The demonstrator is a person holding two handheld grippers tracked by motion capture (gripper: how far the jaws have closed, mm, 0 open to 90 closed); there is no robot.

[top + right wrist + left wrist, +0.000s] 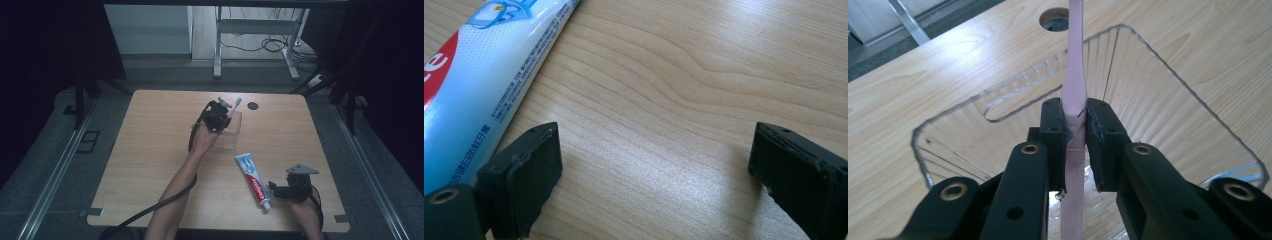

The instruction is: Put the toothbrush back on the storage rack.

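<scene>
Currently: left gripper (1075, 127) clamped on pink toothbrush (1073, 85), pads pressed to both sides of the handle, about mid-length. Toothbrush upright, lower handle inside clear plastic container (1168, 85), head poking above the gripper in the high view (237, 102). Container (231, 136) near table centre, just beyond the left hand (204, 140).

Right gripper (654, 165) jaws wide apart, nothing between them but bare wooden table (684, 75). Toothpaste tube (484, 85) flat on the table, just outside one jaw, touching or nearly so; cannot tell which. In the high view, tube (253, 180) lying diagonally, cap toward the near edge, right gripper (281, 191) immediately beside the cap end.

Hard to read: bristles of toothbrush too small in the high view, head cut off at top of left gripper view. Lower tip of handle hidden behind jaws. Tube ends cropped in right gripper view; print partly legible only. Container walls faint, mainly edges visible.

Count: toothbrush 1, container 1, toothpaste tube 1, grippers 2, round hole in table (253, 105) 1.
</scene>
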